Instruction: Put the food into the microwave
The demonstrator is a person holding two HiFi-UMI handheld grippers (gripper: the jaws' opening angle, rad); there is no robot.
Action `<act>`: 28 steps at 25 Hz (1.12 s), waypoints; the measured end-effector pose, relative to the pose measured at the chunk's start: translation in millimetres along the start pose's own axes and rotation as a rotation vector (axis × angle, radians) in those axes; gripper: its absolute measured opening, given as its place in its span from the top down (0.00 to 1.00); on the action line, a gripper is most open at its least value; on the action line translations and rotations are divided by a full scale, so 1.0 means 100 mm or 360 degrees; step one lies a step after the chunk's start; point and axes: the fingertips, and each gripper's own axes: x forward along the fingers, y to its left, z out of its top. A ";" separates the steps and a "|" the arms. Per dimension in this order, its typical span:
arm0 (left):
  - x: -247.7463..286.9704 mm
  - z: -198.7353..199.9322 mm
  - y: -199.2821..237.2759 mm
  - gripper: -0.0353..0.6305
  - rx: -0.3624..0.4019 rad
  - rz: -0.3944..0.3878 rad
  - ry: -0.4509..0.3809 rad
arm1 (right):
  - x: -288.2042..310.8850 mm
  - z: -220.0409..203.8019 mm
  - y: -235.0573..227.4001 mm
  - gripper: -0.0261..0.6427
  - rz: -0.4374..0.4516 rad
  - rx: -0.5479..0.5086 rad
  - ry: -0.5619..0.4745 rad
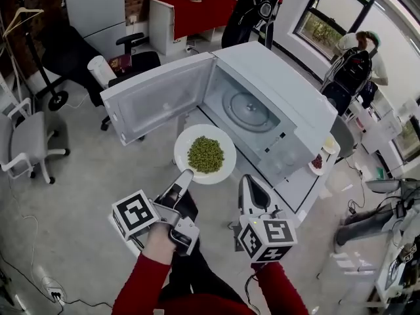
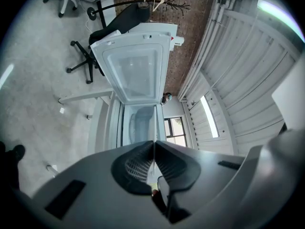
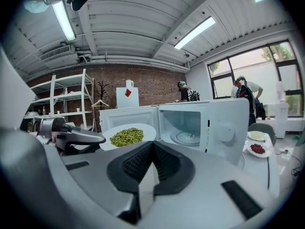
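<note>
A white plate [image 1: 223, 170] heaped with green peas [image 1: 205, 154] hangs just in front of the open white microwave [image 1: 289, 104]. The microwave's door [image 1: 161, 97] is swung out to the left and its glass turntable [image 1: 246, 107] is bare. My left gripper [image 1: 186, 174] is shut on the plate's near rim. In the left gripper view its jaws [image 2: 154, 144] pinch the plate edge-on, facing the door [image 2: 138, 66]. My right gripper [image 1: 245, 179] is shut and empty, beside the plate's right. The right gripper view shows the peas [image 3: 127, 136] and the microwave [image 3: 190, 125] ahead.
Two small dishes, one with red food [image 1: 317, 161], sit on the table right of the microwave. A grey office chair [image 1: 29, 140] stands at left and a black one [image 1: 131, 61] behind the door. A person [image 1: 357, 51] is by the window.
</note>
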 end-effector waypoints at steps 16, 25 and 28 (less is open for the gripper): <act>0.99 0.32 0.26 0.91 -0.0010 0.0054 0.0071 | 0.84 0.01 -0.36 0.94 -0.0021 0.0057 0.0136; 1.38 0.44 0.22 0.91 -0.0132 -0.0056 0.0212 | 1.10 -0.04 -0.38 0.94 -0.0175 0.0071 0.0188; 1.46 0.41 0.29 0.91 -0.0142 -0.0048 0.0266 | 1.10 -0.11 -0.41 0.94 -0.0238 0.0076 0.0211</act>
